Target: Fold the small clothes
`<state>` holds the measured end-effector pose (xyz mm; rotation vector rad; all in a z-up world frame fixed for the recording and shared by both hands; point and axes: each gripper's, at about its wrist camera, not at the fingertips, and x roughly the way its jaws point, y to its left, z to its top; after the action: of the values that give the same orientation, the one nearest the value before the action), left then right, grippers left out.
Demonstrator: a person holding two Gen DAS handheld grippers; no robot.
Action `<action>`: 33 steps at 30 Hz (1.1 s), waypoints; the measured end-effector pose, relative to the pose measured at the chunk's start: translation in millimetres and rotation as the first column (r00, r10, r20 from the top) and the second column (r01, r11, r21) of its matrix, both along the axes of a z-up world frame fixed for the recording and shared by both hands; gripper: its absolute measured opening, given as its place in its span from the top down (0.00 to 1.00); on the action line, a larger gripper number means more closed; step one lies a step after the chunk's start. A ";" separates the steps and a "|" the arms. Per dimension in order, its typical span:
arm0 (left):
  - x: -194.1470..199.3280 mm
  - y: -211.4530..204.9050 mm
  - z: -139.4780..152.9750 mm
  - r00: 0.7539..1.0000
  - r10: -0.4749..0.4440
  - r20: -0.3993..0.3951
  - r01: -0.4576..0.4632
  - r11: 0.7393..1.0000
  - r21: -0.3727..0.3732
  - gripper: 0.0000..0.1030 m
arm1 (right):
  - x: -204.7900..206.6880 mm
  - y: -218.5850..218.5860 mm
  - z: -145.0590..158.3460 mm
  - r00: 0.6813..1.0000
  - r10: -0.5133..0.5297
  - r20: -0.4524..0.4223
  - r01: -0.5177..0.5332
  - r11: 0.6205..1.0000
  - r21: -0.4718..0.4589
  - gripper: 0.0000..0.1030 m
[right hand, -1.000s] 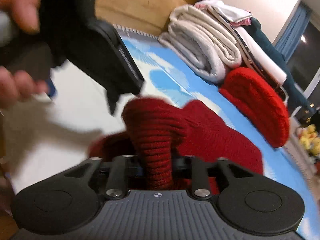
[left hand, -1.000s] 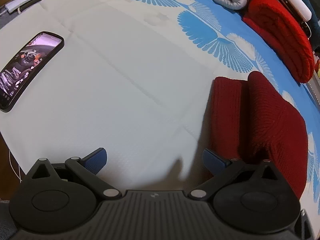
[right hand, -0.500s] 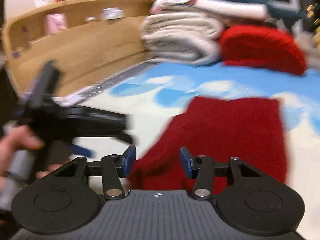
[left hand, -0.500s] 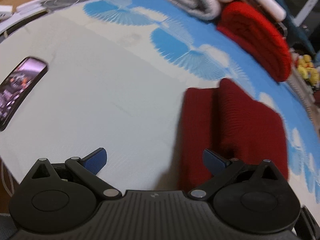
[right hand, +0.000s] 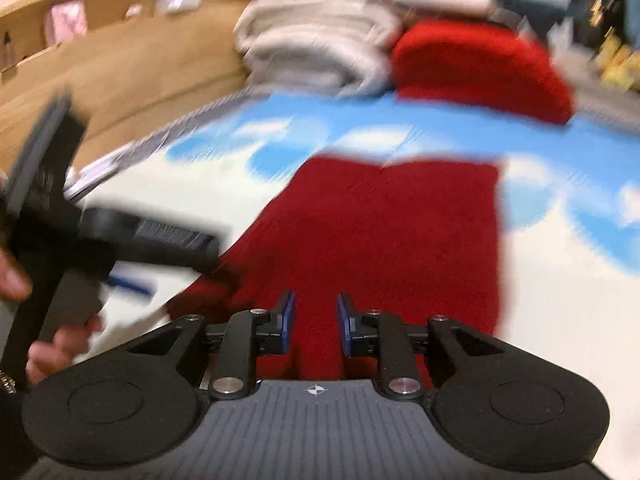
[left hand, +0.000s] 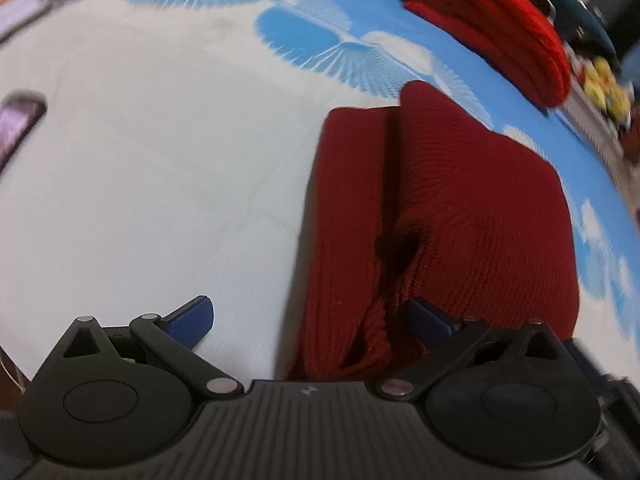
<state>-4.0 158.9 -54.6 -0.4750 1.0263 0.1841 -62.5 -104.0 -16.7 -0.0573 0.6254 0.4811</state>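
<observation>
A dark red knit garment (left hand: 460,200) lies folded lengthwise on the white and blue mat (left hand: 160,160). My left gripper (left hand: 308,312) stands open over its near end. The left fingertip (left hand: 196,314) is above bare mat, and the right one (left hand: 428,316) sits against a fold of the knit. In the right wrist view the same garment (right hand: 392,220) stretches away from my right gripper (right hand: 316,308). Its jaws are closing with a narrow gap, and the cloth shows below them, not pinched. A hand (right hand: 60,344) holds the left gripper (right hand: 120,236) at the left.
A phone (left hand: 16,120) lies at the mat's left edge. A bright red folded knit (right hand: 480,68) and a grey-white folded blanket (right hand: 320,48) are stacked at the far side. A wooden shelf (right hand: 120,60) runs behind. Yellow items (left hand: 604,84) sit at the far right.
My right gripper let go of the bunched red fold it held, rolled level, and its jaws narrowed. My left gripper slid right until the garment's near end lies between its fingers.
</observation>
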 end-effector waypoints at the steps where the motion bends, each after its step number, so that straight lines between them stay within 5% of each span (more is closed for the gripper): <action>1: -0.4 0.9 -0.7 1.000 0.002 0.002 -0.002 1.000 0.004 0.00 | 2.9 -9.5 4.7 0.999 -0.039 0.031 0.040 0.999 -0.016 0.75; 3: -3.0 1.7 -1.8 1.000 -0.010 0.017 0.010 0.999 0.030 0.00 | 14.2 -20.4 -2.3 0.995 -0.094 0.027 0.095 0.994 -0.056 0.75; 6: -8.0 4.0 -5.6 1.000 -0.007 0.021 0.007 1.000 -0.006 0.00 | 38.3 -26.8 -41.0 0.991 -0.079 -0.107 0.063 0.987 -0.148 0.74; 9: -24.0 14.6 -7.0 0.999 0.037 0.021 -0.035 0.998 -0.061 0.00 | 39.8 -34.8 -28.4 0.994 -0.037 -0.101 0.026 0.994 -0.105 0.74; 10: -29.3 17.8 -5.6 0.999 0.048 0.023 -0.046 0.995 -0.087 0.00 | 42.2 -45.2 -16.8 0.992 -0.034 -0.119 0.031 0.999 -0.027 0.70; 13: -37.9 21.0 5.2 0.995 0.094 0.042 -0.086 0.981 -0.173 0.00 | 64.8 -85.6 14.7 0.986 -0.117 -0.120 0.132 0.983 0.128 0.31; 14: -38.7 19.0 8.6 0.994 0.094 0.050 -0.082 0.978 -0.192 0.00 | 76.3 -97.3 20.9 0.982 -0.142 -0.125 0.161 0.974 0.160 0.26; 18: -41.9 1.6 12.7 0.994 0.097 0.053 -0.077 0.952 -0.295 0.00 | 148.4 -130.2 22.1 0.944 -0.170 -0.283 0.241 0.941 0.237 0.25; 23: -22.3 -14.9 -19.4 0.988 0.153 -0.024 -0.151 0.921 -0.359 0.00 | 219.7 -129.8 5.1 0.895 -0.122 -0.430 0.275 0.908 0.316 0.23; 27: -15.3 -4.2 -46.0 0.973 0.215 -0.090 -0.231 0.851 -0.471 0.00 | 260.3 -107.6 -23.8 0.872 -0.103 -0.479 0.264 0.923 0.281 0.23; 30: -9.0 -0.6 -43.4 0.965 0.261 -0.041 -0.251 0.859 -0.446 0.08 | 281.1 -94.5 -49.1 0.844 -0.065 -0.532 0.251 0.925 0.284 0.22; 32: -10.9 1.8 -40.5 0.949 0.314 -0.034 -0.301 0.864 -0.403 0.25 | 285.5 -85.1 -56.1 0.848 -0.044 -0.528 0.231 0.928 0.293 0.55; 33: -7.9 1.8 -38.4 0.950 0.308 -0.040 -0.300 0.876 -0.379 0.32 | 285.1 -77.6 -52.9 0.866 -0.027 -0.500 0.191 0.941 0.280 0.59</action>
<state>-11.9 160.7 -92.9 -0.9957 0.9635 0.2608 222.6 -181.6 -69.6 0.4250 1.0370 0.4827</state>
